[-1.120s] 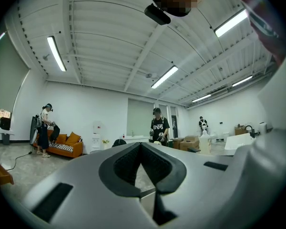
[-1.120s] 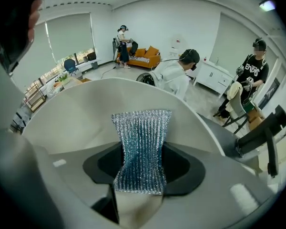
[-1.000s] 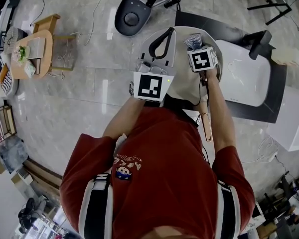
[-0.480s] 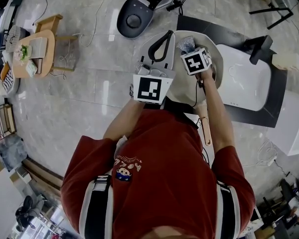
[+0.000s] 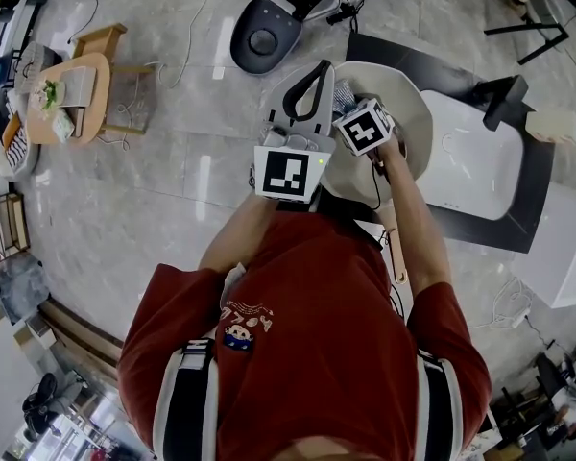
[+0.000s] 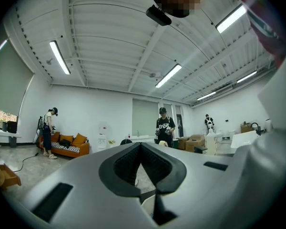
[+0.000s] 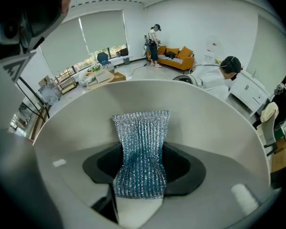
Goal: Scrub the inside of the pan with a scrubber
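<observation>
Right gripper view: right gripper (image 7: 143, 157) clenches scrubber (image 7: 142, 128) in pan (image 7: 224, 128); left gripper (image 6: 140, 146) fingers closed.

Seen from above, the pan (image 5: 418, 113) sits before the person over the left end of a dark mat (image 5: 533, 176). Its handle (image 5: 396, 250) runs back along the person's right side. The right gripper (image 5: 353, 106) reaches into the pan, jaws closed on the scrubber (image 7: 142, 156), with the pan's wall curving behind it. The left gripper (image 5: 319, 73) hangs just to its left, over the pan's left rim, jaws together with nothing between. A white basin (image 5: 470, 152) lies on the mat to the right of the pan. A round base (image 5: 259, 32) stands on the floor beyond the pan, and a small table (image 5: 77, 89) stands well off to the left.
</observation>
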Demonstrator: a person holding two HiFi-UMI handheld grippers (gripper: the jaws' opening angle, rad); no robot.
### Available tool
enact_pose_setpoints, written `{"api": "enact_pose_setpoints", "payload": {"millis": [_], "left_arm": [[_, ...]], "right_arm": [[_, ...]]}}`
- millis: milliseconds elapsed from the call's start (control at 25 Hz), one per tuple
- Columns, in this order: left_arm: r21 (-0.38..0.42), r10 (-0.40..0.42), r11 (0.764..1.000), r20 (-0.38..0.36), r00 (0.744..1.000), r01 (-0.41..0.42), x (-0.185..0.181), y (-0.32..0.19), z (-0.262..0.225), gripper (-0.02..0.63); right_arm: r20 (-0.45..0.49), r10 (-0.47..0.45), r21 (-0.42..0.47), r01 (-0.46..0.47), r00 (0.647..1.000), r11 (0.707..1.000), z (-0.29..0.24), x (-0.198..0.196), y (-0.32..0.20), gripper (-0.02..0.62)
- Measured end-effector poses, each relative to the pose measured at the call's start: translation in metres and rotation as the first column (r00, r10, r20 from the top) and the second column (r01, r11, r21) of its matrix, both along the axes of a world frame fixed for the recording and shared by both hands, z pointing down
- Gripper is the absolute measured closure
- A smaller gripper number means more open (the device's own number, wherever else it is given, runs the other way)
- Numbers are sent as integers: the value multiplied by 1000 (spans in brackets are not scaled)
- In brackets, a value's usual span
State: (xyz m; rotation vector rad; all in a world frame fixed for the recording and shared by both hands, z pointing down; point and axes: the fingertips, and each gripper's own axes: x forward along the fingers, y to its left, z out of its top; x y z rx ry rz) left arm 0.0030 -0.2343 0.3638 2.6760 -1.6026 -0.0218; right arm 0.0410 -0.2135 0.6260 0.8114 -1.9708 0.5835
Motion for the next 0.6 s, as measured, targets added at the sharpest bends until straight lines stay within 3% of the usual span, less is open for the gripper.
{"api": "enact_pose_setpoints", "payload": {"millis": [320,480,600], "left_arm": [[5,-3,1000,-6,1000,3,-1,3,-2,600],[6,-2,1000,-3,1000,2,-1,5,-2,600],[6,-1,1000,-5,1000,1,-1,6,-3,600]], "right_arm": [[40,-101,-63,104,994,993,1,-24,30,336],[16,-135,-205,136,991,969,8,-23,68,334],[35,-190,-166,193,981,967,8,-30,69,333]]}}
